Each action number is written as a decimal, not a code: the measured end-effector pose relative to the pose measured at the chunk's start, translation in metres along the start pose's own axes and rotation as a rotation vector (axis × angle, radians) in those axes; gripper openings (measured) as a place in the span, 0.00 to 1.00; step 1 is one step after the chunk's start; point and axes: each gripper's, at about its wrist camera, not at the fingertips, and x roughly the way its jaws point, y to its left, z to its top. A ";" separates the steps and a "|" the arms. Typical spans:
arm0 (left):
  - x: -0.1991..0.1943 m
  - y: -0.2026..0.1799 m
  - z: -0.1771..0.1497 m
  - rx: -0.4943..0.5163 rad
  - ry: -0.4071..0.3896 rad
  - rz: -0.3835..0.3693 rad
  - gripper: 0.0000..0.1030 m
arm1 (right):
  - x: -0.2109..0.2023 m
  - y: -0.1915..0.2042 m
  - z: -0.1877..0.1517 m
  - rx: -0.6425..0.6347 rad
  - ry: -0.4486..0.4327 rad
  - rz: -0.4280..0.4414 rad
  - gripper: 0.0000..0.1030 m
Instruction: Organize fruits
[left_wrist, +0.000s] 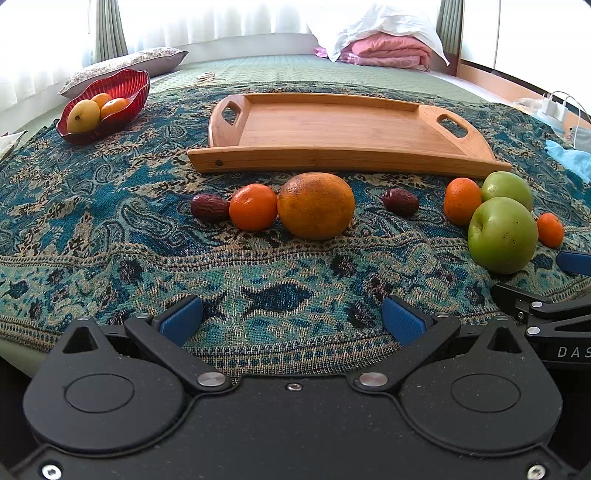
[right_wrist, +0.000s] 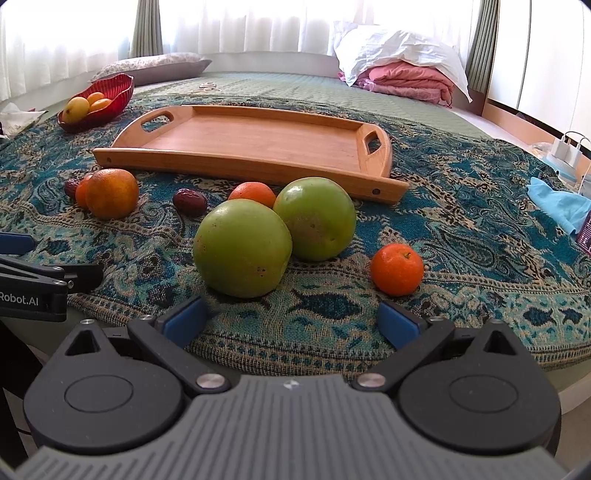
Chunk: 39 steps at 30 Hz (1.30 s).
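Observation:
Fruit lies on a patterned blue cloth in front of an empty wooden tray (left_wrist: 332, 127) (right_wrist: 258, 136). A big orange (left_wrist: 316, 206) (right_wrist: 112, 193) sits beside a tangerine (left_wrist: 253, 207) and a red date (left_wrist: 209, 207). Another date (left_wrist: 400, 202) (right_wrist: 190, 201) lies alone. Two green apples (left_wrist: 502, 234) (right_wrist: 242, 248) touch, with a tangerine (right_wrist: 252, 194) behind and another tangerine (right_wrist: 397, 269) to the right. My left gripper (left_wrist: 291, 319) is open and empty, short of the big orange. My right gripper (right_wrist: 291, 321) is open and empty, just short of the near apple.
A red bowl (left_wrist: 122, 88) (right_wrist: 118, 88) with yellow and orange fruit stands at the far left. Pillows and folded pink bedding (right_wrist: 406, 81) lie at the back. A light blue cloth (right_wrist: 557, 206) and chargers (right_wrist: 569, 147) are at the right edge.

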 end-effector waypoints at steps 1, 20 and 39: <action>0.000 0.000 0.000 0.000 0.000 0.000 1.00 | 0.000 0.000 0.000 0.000 0.000 0.000 1.00; 0.000 0.000 0.000 0.000 0.001 0.000 1.00 | 0.000 0.000 0.000 0.000 -0.002 0.000 1.00; -0.004 0.005 0.003 0.032 -0.013 -0.022 1.00 | 0.008 -0.004 0.002 0.002 0.009 -0.006 1.00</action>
